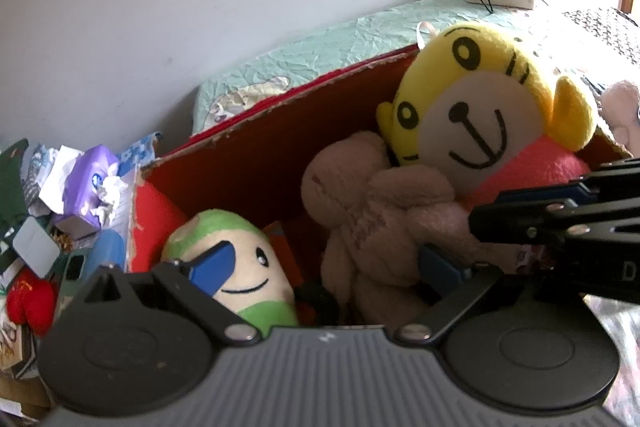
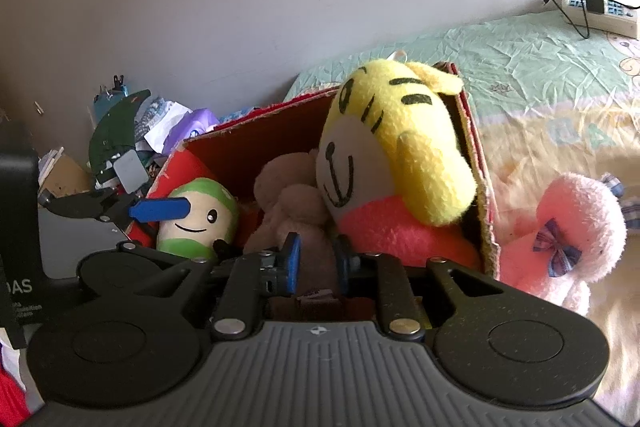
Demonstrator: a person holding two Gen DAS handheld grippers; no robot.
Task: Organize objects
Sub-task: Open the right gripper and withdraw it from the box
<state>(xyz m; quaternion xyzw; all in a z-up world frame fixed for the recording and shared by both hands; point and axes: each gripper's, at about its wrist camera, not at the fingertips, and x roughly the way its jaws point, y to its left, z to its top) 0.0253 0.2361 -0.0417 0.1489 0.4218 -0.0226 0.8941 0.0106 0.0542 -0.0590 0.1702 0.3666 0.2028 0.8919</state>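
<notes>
One label [image 2: 18, 286], perhaps reading "DAS".

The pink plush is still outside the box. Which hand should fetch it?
Right, probably. The pink plush lies beside the box, nearest the right gripper, which must first release the brown plush. The open left gripper would have to cross over.

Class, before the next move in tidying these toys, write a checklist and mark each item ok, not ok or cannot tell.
1. Left gripper open and empty: ok.
2. Right gripper free: not ok, it pinches the brown plush.
3. Tiger plush in the red box: ok, it sticks up above the rim.
4. Pink plush boxed: not ok, it lies outside beside the box.
5. Spare room in the box: cannot tell.
</notes>
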